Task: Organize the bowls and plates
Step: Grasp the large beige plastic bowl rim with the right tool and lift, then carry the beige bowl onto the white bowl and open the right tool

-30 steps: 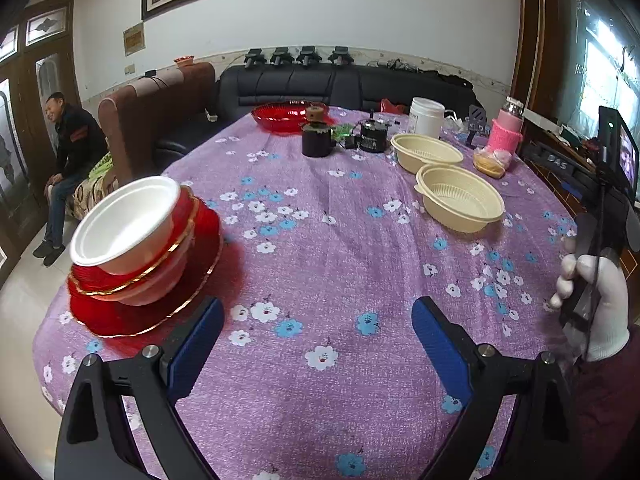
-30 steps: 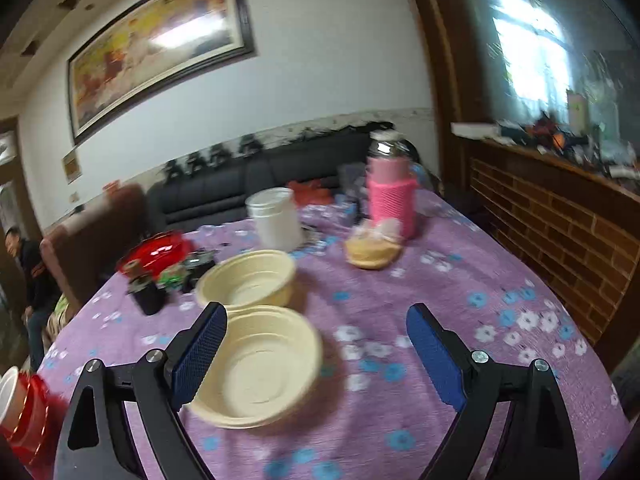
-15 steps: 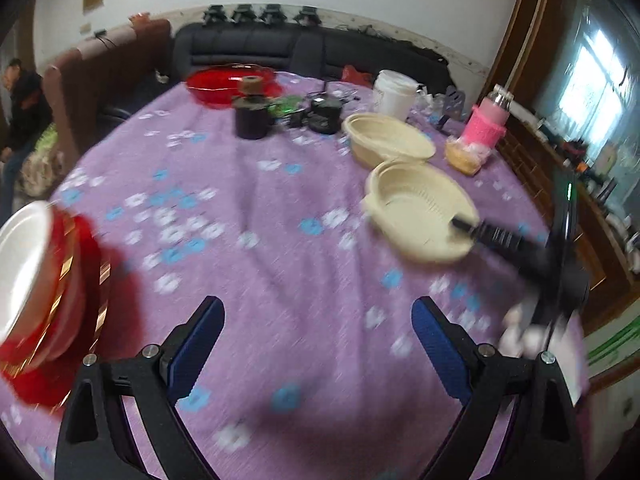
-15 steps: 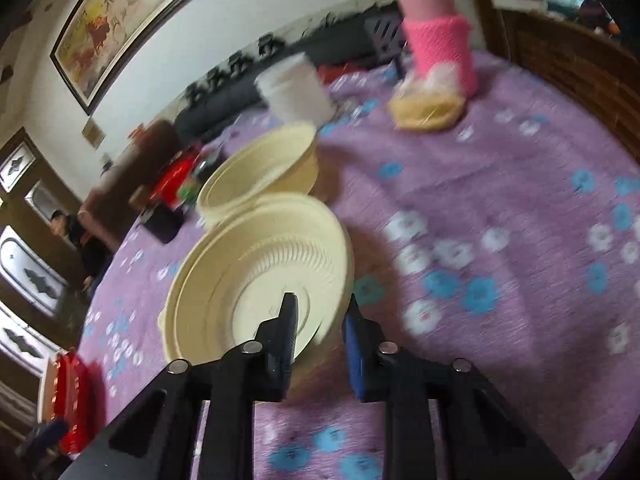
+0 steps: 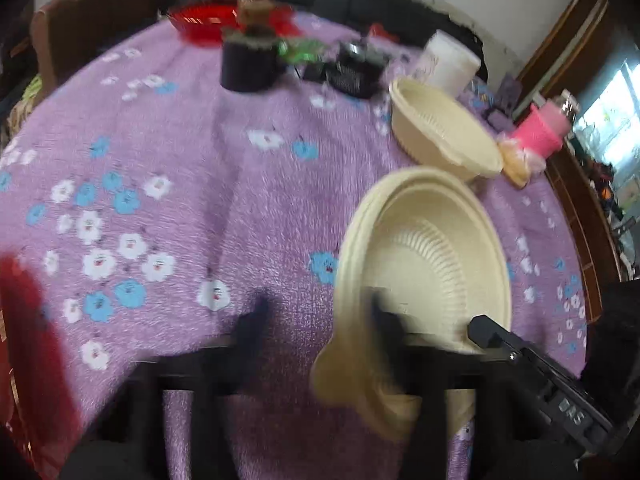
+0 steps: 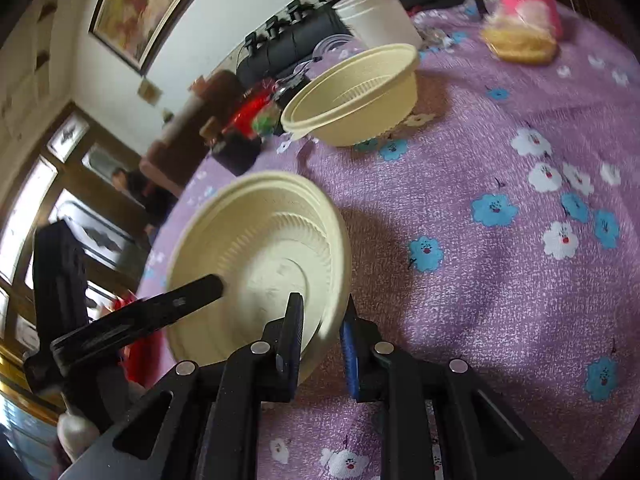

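Right tongs [image 6: 320, 332] pinch the cream bowl's [image 6: 260, 264] rim.

Two cream bowls show on the table: one near bowl [image 5: 424, 264] tilted up off the cloth, and one far bowl [image 5: 440, 132] sitting flat behind it. There is one white tub [image 5: 446, 62], one pink bottle [image 5: 544, 132], one red dish [image 5: 200, 22], one dark cup [image 5: 248, 66], and one red stack [image 5: 28, 340] at the left edge (too blurred to count its pieces). Two grippers appear, the left gripper [image 5: 316, 320] and the right gripper [image 6: 320, 324].
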Available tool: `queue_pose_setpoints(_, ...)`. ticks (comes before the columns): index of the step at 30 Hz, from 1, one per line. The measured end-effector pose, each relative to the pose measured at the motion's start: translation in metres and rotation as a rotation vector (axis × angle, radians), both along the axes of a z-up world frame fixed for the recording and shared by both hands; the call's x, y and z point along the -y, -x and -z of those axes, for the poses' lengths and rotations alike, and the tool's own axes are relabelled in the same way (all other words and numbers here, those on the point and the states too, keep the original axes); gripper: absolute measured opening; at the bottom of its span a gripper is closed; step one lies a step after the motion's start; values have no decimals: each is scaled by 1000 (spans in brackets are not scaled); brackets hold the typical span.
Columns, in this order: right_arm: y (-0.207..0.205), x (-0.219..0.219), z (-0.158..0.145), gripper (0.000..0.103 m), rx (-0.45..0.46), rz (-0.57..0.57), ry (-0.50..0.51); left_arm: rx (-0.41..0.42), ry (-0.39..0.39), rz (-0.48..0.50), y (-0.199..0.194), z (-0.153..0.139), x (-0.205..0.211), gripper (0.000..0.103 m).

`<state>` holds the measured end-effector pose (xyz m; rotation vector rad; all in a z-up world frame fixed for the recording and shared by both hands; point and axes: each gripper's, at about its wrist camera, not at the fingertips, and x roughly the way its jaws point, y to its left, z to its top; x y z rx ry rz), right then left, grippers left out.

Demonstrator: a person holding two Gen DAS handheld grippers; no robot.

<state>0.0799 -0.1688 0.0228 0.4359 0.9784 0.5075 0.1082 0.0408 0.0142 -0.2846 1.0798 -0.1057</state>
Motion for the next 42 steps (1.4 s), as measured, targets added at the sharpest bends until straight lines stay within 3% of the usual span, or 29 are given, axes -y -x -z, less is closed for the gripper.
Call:
queue_pose_setpoints(4, 6, -7, -4, 22, 37, -3, 45, 29, -22, 16, -3, 0, 7, 14)
queue_pose_setpoints(10, 12, -8, -7, 24, 61, 14, 76, 44, -109, 26, 5, -5, 21, 14)
queue_pose_setpoints(16, 17, -6, -10, 24, 63, -2, 7, 65, -179, 21, 25, -17, 19, 14)
queue_pose_setpoints(25, 50, -40, -31, 24, 178, -112, -49, 169, -300, -30, 94, -49, -9, 16)
queue_pose_setpoints(35, 97, -93, -45, 23, 196, -169, -42, 243, -272, -69, 160, -76, -59, 17)
queue_pose_setpoints(42, 111, -151, -93, 23, 273, -211, 50, 276, -258, -121, 179, -108, -115, 18)
